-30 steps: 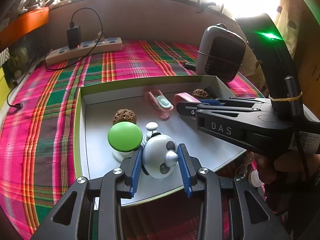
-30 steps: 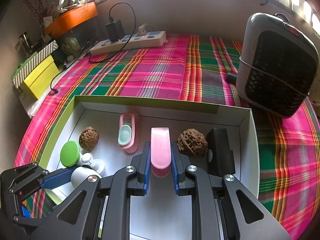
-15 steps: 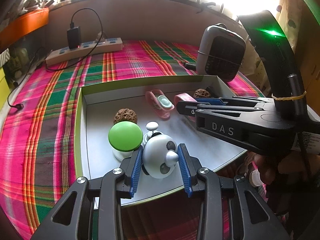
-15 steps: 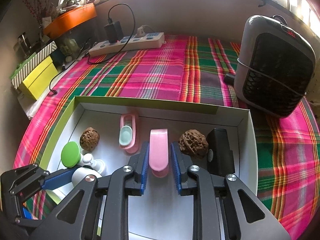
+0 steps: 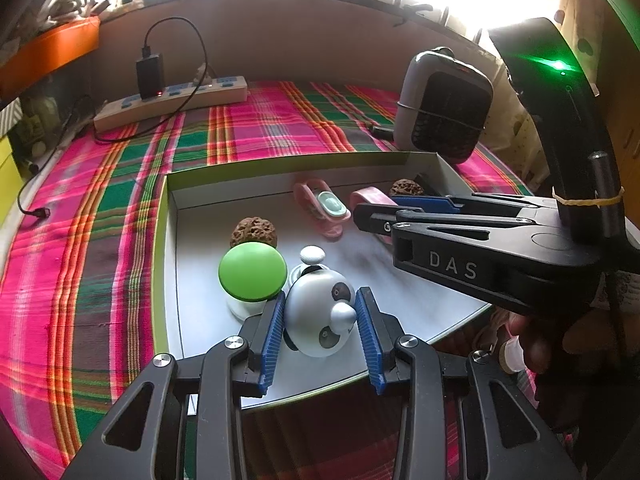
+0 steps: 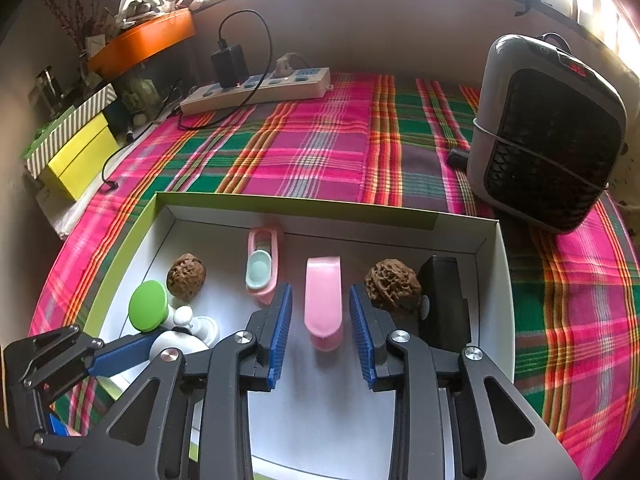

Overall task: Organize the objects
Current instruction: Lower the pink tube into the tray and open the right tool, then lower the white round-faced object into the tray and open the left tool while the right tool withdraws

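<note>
Claws differ: left claw grips the panda toy beside the box wall; right claw gapes around the pink clip, the black block visible only rightward.

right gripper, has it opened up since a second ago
Yes. The right gripper was clamped on the pink clip; now both pads stand clear of it, the right one almost at the walnut. The clip lies in the tray.

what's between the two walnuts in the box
In the right wrist view, a pink holder with a mint cup and a pink scoop lie between the walnuts.
</note>
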`<action>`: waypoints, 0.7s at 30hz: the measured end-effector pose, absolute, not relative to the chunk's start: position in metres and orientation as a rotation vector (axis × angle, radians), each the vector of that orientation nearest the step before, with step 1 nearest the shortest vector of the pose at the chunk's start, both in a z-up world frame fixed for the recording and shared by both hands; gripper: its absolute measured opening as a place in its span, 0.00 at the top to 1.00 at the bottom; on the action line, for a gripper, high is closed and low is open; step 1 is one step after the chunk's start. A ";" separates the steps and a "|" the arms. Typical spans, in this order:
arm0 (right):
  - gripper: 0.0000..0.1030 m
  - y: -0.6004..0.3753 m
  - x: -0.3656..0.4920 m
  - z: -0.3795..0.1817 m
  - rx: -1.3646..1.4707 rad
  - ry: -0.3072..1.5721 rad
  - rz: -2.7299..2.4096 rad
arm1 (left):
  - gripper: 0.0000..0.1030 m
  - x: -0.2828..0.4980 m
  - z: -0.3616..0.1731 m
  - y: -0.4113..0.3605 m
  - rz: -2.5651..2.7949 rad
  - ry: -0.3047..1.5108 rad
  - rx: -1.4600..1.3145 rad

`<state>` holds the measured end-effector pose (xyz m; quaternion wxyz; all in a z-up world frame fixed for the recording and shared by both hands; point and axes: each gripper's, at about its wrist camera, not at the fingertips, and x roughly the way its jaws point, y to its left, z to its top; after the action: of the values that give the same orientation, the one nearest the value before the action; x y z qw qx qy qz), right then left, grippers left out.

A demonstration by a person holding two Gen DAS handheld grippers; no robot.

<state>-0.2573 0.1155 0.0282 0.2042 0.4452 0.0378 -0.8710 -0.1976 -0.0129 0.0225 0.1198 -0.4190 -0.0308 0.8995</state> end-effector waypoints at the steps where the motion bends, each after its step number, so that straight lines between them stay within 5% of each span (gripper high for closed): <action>1: 0.70 0.116 -0.257 0.028 1.242 0.106 -2.430 | 0.67 -0.198 0.022 -0.013 2.629 -0.089 -1.224; 21: 0.69 0.124 -0.245 0.041 1.206 0.086 -2.451 | 0.62 -0.190 0.030 -0.015 2.637 -0.088 -1.206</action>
<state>-0.2451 0.1244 0.0409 0.2029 0.4321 0.0309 -0.8782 -0.1899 -0.0151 0.0303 0.1201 -0.4127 -0.0301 0.9024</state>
